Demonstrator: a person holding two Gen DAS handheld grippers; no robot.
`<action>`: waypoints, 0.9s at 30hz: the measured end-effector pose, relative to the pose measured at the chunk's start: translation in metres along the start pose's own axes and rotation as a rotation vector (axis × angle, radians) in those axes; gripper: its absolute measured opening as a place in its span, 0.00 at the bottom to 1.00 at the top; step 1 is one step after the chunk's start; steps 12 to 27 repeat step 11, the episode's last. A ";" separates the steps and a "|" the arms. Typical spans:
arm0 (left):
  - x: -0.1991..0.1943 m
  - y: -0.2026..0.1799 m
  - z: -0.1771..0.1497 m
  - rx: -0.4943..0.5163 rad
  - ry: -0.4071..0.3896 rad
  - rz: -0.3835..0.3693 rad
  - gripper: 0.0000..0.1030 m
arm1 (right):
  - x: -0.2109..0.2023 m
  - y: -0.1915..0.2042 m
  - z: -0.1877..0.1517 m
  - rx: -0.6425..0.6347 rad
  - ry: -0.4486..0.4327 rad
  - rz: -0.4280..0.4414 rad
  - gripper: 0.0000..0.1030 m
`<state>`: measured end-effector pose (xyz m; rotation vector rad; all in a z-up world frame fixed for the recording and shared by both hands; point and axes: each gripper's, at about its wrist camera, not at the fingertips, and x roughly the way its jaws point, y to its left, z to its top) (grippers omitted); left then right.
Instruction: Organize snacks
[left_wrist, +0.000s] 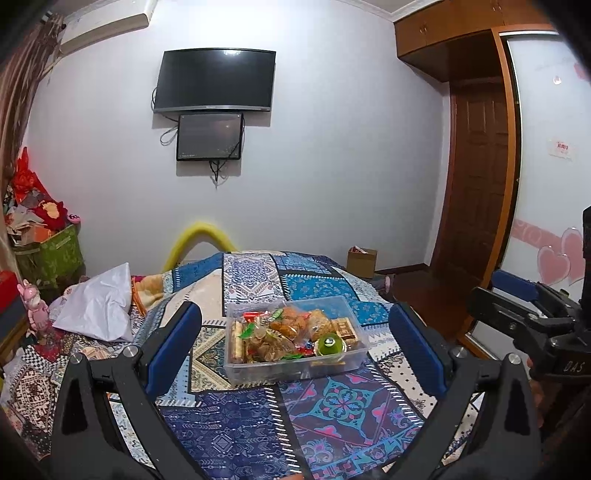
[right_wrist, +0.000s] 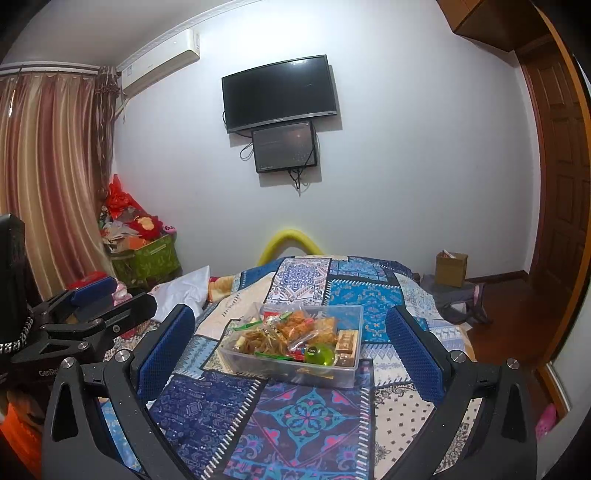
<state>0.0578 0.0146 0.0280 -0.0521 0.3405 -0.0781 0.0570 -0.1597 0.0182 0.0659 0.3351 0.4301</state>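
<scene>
A clear plastic box (left_wrist: 354, 360) stands on a patterned patchwork cloth (left_wrist: 332, 406). It holds several wrapped snacks (left_wrist: 284, 332) and a green round container (left_wrist: 330, 345). My left gripper (left_wrist: 295, 325) is open and empty, its blue pads on either side of the box but short of it. In the right wrist view the same box (right_wrist: 347, 369) with snacks (right_wrist: 291, 326) and green container (right_wrist: 319, 354) lies ahead of my right gripper (right_wrist: 290, 326), which is open and empty. The right gripper shows at the right edge of the left wrist view (left_wrist: 532, 314); the left gripper shows at the left of the right wrist view (right_wrist: 92, 310).
A white bag (left_wrist: 99, 302) and a pink toy (left_wrist: 35, 306) lie left of the cloth. A green bin with clutter (right_wrist: 146, 254) stands by the curtain. A cardboard box (right_wrist: 450, 267) sits on the floor near the wooden door (right_wrist: 561, 184). A TV (left_wrist: 216, 79) hangs on the wall.
</scene>
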 end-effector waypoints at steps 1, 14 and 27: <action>0.000 0.000 0.000 -0.001 0.000 0.002 1.00 | 0.000 0.000 0.000 0.000 0.000 0.001 1.00; 0.004 0.005 -0.001 -0.012 0.008 0.001 1.00 | 0.002 0.001 -0.001 -0.005 0.006 0.002 1.00; 0.004 0.005 -0.001 -0.012 0.008 0.001 1.00 | 0.002 0.001 -0.001 -0.005 0.006 0.002 1.00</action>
